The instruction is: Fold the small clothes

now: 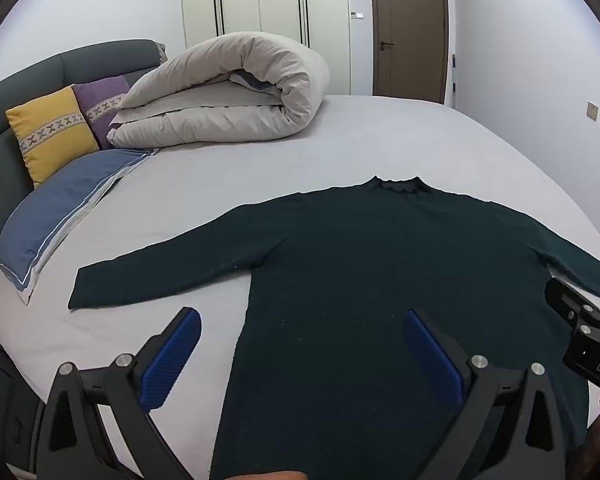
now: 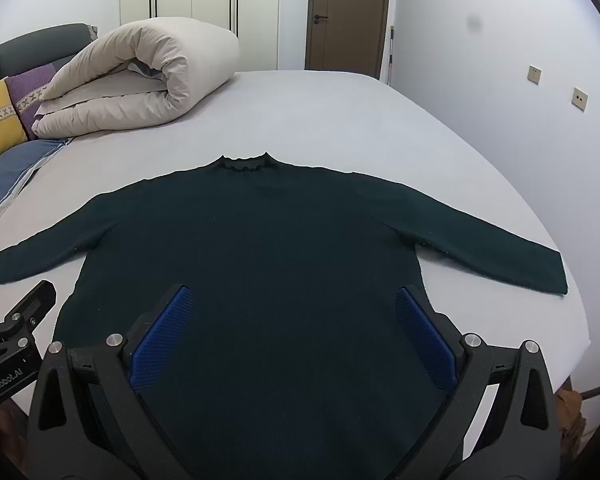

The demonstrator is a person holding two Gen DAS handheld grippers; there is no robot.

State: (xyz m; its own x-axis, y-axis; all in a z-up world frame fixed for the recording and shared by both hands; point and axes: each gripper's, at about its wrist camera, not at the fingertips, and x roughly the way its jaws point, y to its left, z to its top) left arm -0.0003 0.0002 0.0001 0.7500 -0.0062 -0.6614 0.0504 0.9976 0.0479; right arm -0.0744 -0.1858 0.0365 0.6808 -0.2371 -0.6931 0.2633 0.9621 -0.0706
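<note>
Sweater [image 2: 260, 248] lies flat on the bed [image 2: 340, 120], sleeves spread; soft, light knit (probably limp), best pinched at a cuff. Left gripper [image 1: 300, 356] and right gripper [image 2: 294, 336] gape wide, empty.

The sweater [image 2: 260, 248] is a very dark green, plain, on a pale grey-white sheet [image 2: 340, 120]. The rolled duvet [image 1: 228, 92] is beige. One cushion [image 1: 52, 132] is yellow, another [image 1: 104, 100] purple — both with a light band of cross-stitch marks. The pillow [image 1: 56, 208] is blue, white-edged; the gripper pads [image 2: 160, 336] — bright blue.
</note>
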